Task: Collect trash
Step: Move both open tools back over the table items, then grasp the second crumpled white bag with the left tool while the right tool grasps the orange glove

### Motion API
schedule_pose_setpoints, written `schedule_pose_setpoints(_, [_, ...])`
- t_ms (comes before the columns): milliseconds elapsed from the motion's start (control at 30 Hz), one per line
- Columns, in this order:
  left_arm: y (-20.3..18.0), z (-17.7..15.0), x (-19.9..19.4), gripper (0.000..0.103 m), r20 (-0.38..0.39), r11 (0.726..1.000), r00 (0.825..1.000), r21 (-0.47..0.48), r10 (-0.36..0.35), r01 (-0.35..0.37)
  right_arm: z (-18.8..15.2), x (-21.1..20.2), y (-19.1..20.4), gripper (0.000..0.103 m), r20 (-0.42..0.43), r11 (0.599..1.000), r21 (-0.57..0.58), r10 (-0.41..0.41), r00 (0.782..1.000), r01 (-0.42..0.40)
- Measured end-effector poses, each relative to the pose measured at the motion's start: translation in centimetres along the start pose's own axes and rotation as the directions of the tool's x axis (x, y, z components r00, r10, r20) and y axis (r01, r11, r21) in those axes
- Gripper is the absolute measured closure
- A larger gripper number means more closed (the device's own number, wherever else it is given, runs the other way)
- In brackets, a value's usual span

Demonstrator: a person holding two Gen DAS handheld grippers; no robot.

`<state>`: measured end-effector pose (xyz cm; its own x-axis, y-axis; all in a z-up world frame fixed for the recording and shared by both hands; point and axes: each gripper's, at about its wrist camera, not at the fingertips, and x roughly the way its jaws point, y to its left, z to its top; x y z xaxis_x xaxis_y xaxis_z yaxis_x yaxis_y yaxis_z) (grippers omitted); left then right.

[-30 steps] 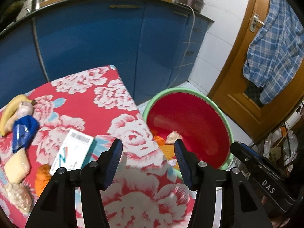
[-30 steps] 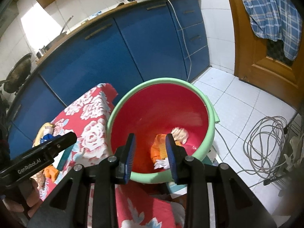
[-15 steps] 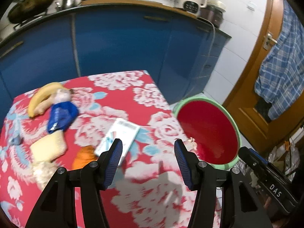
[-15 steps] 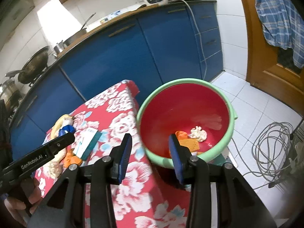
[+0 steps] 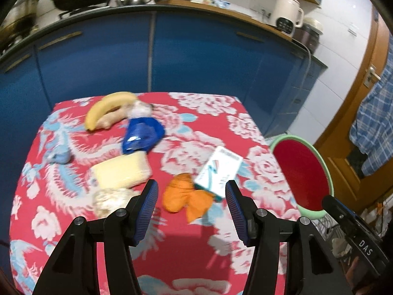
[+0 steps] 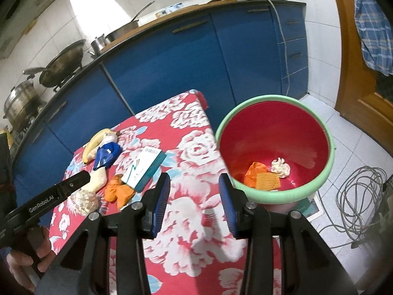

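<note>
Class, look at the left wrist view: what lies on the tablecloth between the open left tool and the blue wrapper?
In the left wrist view, only the pale yellow sponge lies between the left tool and the blue wrapper, just below the wrapper.

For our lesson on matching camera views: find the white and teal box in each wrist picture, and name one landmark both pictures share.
Left wrist view: the white and teal box lies right of centre, just beyond the right fingertip, beside the orange wrapper.
Right wrist view: the box lies left of centre, beyond the left fingertip.
Shared landmark: the red bucket with the green rim.
</note>
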<state>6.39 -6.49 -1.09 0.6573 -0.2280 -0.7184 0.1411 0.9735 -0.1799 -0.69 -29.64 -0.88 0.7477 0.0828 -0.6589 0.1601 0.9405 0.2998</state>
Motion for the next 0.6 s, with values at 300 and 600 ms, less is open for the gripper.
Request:
schedule_pose_setpoints(300, [4.1,-1.0,0.5,0.039,-0.014,0.994,0.996,-0.057,0.089,-0.089,-0.7,1.0,2.4,0.057,-0.028,0.999,-0.039,0.013,1.000,-0.014])
schedule_pose_setpoints(600, [7.0,-2.3,2.3,0.034,-0.068,0.986,0.991,-0.109,0.119,-0.126,-1.6,2.6,4.5,0.057,-0.075,0.997,-0.071,0.020,0.997,-0.026])
